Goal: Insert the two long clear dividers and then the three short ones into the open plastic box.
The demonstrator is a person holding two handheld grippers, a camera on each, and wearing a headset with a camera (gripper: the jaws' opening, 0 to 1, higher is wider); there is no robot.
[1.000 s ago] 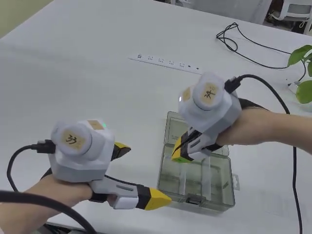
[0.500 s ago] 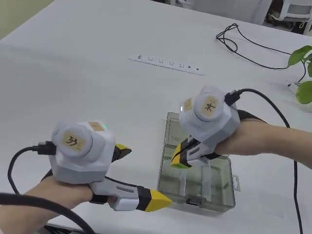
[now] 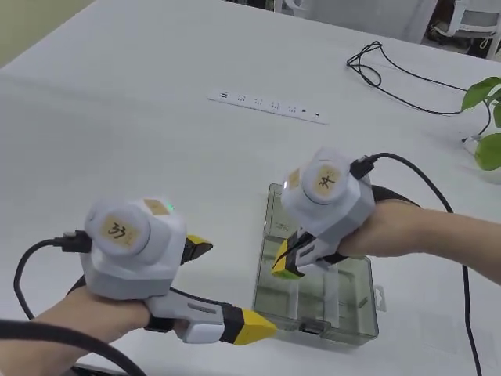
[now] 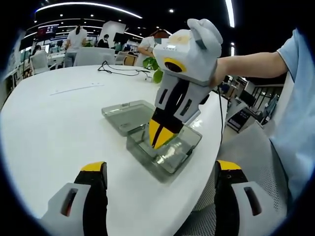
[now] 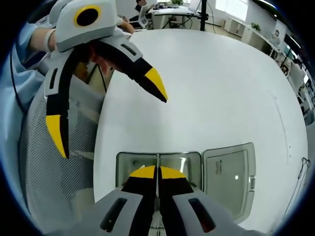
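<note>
The open clear plastic box (image 3: 356,309) lies near the table's front edge with its lid (image 3: 278,207) folded flat on the far side. My right gripper (image 3: 283,268) points down into the box's left half. In the right gripper view its jaws (image 5: 157,172) are pressed together on a thin clear divider (image 5: 157,161), seen edge-on over the box (image 5: 189,164). Clear dividers (image 3: 333,291) stand inside the box. My left gripper (image 3: 227,287) is open with nothing between its jaws, left of the box and apart from it. It faces the box (image 4: 182,147) and the right gripper (image 4: 158,135).
A white power strip (image 3: 270,106) lies across the middle of the table. A black cable (image 3: 391,74) loops at the far right, near green plant leaves (image 3: 487,117). The table's front edge runs just below the box.
My right gripper has come down and slightly left, deeper into the box. The left gripper has stayed about where it was, still open.
</note>
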